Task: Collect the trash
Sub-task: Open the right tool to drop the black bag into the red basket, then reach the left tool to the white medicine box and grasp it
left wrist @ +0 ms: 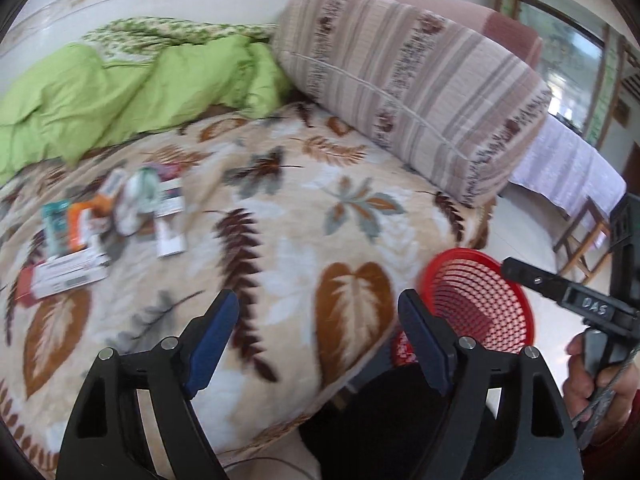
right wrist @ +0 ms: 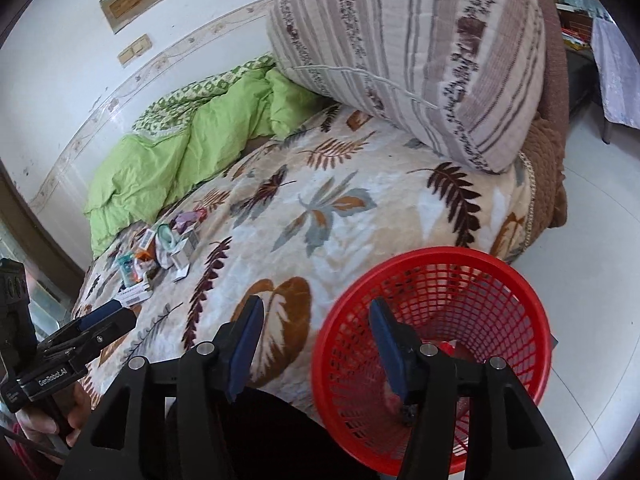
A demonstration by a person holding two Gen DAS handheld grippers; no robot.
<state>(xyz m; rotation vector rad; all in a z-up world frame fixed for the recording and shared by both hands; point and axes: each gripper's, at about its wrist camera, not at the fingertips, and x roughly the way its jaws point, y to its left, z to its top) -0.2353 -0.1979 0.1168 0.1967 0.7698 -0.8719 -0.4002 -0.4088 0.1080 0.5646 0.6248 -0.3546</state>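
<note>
A pile of trash [left wrist: 100, 224], small boxes, wrappers and crumpled paper, lies on the leaf-patterned blanket [left wrist: 288, 216] at the left; it also shows in the right wrist view [right wrist: 160, 252]. A red mesh basket [right wrist: 436, 352] stands on the floor by the bed's near corner, also in the left wrist view [left wrist: 480, 304]. My left gripper [left wrist: 316, 332] is open and empty above the blanket's near edge. My right gripper [right wrist: 316, 344] is open and empty, its right finger over the basket's rim.
A large striped pillow [left wrist: 408, 88] leans at the head of the bed. A crumpled green duvet [left wrist: 132, 92] lies along the wall. A wooden stool [left wrist: 584, 236] and a white-covered table [left wrist: 568, 164] stand to the right on the tiled floor.
</note>
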